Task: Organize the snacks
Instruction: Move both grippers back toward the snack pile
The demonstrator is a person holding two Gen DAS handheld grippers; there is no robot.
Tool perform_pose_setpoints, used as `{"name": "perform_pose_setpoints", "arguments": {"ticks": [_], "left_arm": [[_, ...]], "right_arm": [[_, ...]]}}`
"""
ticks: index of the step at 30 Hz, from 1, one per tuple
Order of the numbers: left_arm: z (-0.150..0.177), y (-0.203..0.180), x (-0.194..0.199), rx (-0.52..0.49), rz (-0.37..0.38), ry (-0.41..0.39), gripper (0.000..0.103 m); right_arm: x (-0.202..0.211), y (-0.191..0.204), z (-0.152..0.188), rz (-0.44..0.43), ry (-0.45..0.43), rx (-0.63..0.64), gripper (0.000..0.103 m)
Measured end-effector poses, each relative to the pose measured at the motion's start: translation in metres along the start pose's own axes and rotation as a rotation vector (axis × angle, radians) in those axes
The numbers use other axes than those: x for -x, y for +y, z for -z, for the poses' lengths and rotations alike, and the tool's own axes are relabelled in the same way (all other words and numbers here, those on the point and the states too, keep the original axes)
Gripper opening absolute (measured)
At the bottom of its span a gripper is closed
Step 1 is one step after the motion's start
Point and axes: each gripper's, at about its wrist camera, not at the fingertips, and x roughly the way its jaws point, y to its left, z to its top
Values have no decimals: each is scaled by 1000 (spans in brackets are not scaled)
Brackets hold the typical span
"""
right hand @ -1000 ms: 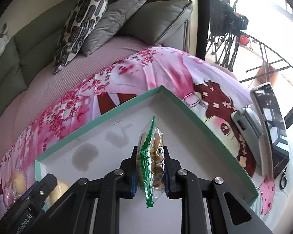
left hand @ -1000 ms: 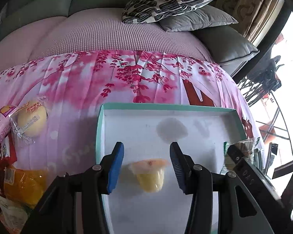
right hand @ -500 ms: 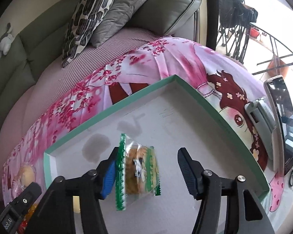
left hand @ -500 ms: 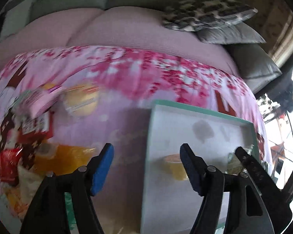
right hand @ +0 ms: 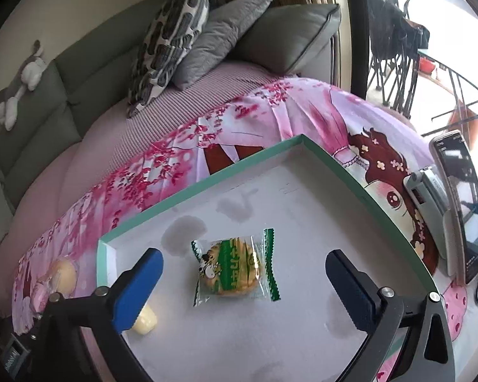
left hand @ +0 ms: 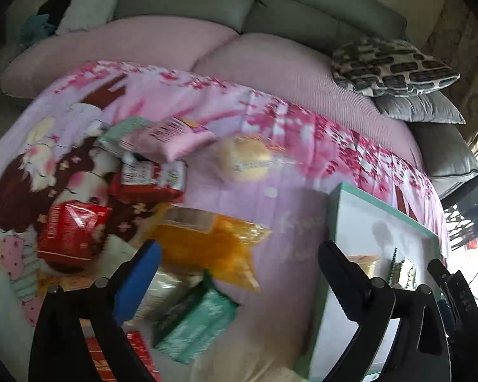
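A: Where do the snacks stand now?

B: The cookie packet (right hand: 235, 269) lies flat on the white floor of the teal-rimmed tray (right hand: 188, 191), between the fingers of the right gripper (right hand: 243, 273) but touched by neither. Those fingers have just been opening and stand spread wide, empty.

A: And the jelly cup?

B: The jelly cup (right hand: 145, 320) sits in the tray too, near its left wall, partly hidden behind the right gripper's left finger.

A: What about the left gripper?

B: The left gripper (left hand: 239, 270) has also just been opening; its fingers are spread wide with nothing pinched. It hangs over the pink printed sheet (left hand: 290, 210) beside the tray, above a loose heap: an orange bag (left hand: 213, 245), a green packet (left hand: 197, 324), a red packet (left hand: 71, 234), a pink packet (left hand: 172, 137) and a round wrapped cake (left hand: 245, 157). That view is blurred, so labels cannot be read.

A: Anything else nearby?

B: A phone (right hand: 462, 197) leans on a stand to the tray's right, and patterned and grey cushions (right hand: 172, 41) lie on the sofa behind.
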Motion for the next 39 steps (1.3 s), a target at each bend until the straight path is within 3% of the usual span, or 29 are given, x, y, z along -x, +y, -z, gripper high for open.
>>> {"name": "perform_pose_setpoints", "arguments": {"ticks": [6, 14, 25, 31, 39], "left_arm": [[5, 17, 23, -20, -36, -97, 99], [16, 52, 44, -36, -159, -94, 99], [7, 125, 71, 90, -206, -128, 99], [9, 161, 67, 150, -199, -68, 99], [23, 191, 46, 281, -132, 44, 99]], "right_arm": [[13, 13, 16, -61, -4, 36, 103], [40, 52, 38, -179, -45, 120, 103], [51, 105, 81, -321, 36, 240, 103], [55, 127, 102, -385, 116, 273, 103], [35, 158, 137, -427, 272, 341, 101]]}}
